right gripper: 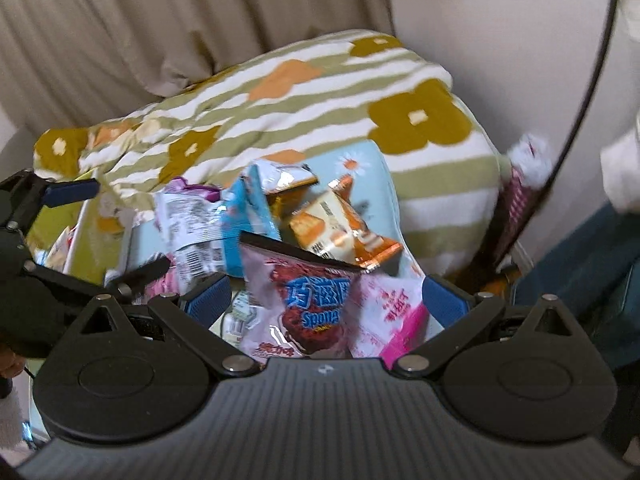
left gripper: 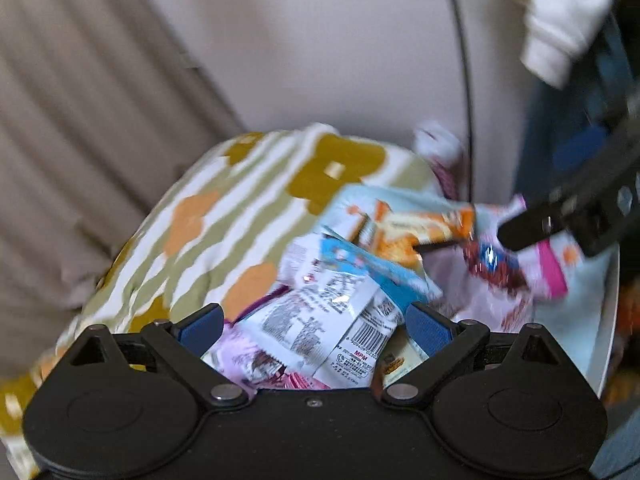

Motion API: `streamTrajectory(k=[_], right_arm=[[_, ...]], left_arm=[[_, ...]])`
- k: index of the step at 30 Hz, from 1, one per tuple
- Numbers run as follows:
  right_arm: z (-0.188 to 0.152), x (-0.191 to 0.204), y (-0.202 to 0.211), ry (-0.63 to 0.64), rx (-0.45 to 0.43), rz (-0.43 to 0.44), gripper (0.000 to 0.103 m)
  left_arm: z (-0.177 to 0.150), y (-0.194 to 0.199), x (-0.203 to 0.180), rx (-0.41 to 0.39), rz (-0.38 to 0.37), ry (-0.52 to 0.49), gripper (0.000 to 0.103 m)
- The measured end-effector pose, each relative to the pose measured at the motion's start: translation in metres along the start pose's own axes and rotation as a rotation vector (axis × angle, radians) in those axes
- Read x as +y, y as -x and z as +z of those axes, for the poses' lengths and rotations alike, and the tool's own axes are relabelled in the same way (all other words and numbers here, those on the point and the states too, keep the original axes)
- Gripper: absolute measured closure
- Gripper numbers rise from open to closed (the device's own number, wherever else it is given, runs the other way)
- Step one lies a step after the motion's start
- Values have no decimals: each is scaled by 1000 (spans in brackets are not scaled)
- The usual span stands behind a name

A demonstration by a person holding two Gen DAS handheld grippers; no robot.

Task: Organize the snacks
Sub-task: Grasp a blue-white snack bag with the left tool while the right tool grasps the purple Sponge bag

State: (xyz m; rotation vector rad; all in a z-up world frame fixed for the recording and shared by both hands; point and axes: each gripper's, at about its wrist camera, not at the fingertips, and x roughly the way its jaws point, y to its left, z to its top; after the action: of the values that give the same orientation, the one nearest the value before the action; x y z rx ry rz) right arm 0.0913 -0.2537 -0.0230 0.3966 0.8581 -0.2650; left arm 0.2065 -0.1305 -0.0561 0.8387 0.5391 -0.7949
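A pile of snack packets lies on a light blue surface (right gripper: 372,176). In the left wrist view my left gripper (left gripper: 316,322) is open, its blue pads either side of a white packet with a barcode (left gripper: 320,320). An orange packet (left gripper: 416,232) and a pink sponge cake packet (left gripper: 500,276) lie beyond. In the right wrist view my right gripper (right gripper: 326,300) is open around the pink sponge cake packet (right gripper: 316,304), jaws apart from it. The orange packet (right gripper: 340,232) and the white barcode packet (right gripper: 192,232) lie behind. The left gripper (right gripper: 100,232) shows at the left; the right gripper's finger (left gripper: 532,228) shows in the left view.
A flowered green-striped pillow (right gripper: 280,112) sits behind the pile, with beige curtains (right gripper: 120,20) and a wall beyond. A black cable (right gripper: 588,80) curves down on the right. A dark blue object (right gripper: 580,264) stands at the right. A white tray rim (left gripper: 608,320) edges the pile.
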Motion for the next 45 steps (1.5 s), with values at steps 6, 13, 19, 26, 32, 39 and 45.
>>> streamTrajectory(k=[6,13,19,26,32,39,45], right_arm=[[-4,-7,-16,-106,33,5,0],[-9,-3,-36,-157,67,33,0],[-17,-3,-50,-184,85,54,0],[-24,-1,-63,-225,123,80,0],[-28,1,-68,-200,135,87,0],[-32,0,-75,-179,154,88,0],[-33,4,-80,-140,162,101,2]], left_arm=[[2,-29,-4,9,-88,-167,3],[8,-60,-2,44,-203,-200,3],[6,-73,-4,78,-242,-224,5],[7,-81,-3,131,-269,-226,29],[6,-78,-3,140,-249,-200,35],[2,-66,1,164,-221,-117,35],[-2,-47,6,174,-167,10,35]])
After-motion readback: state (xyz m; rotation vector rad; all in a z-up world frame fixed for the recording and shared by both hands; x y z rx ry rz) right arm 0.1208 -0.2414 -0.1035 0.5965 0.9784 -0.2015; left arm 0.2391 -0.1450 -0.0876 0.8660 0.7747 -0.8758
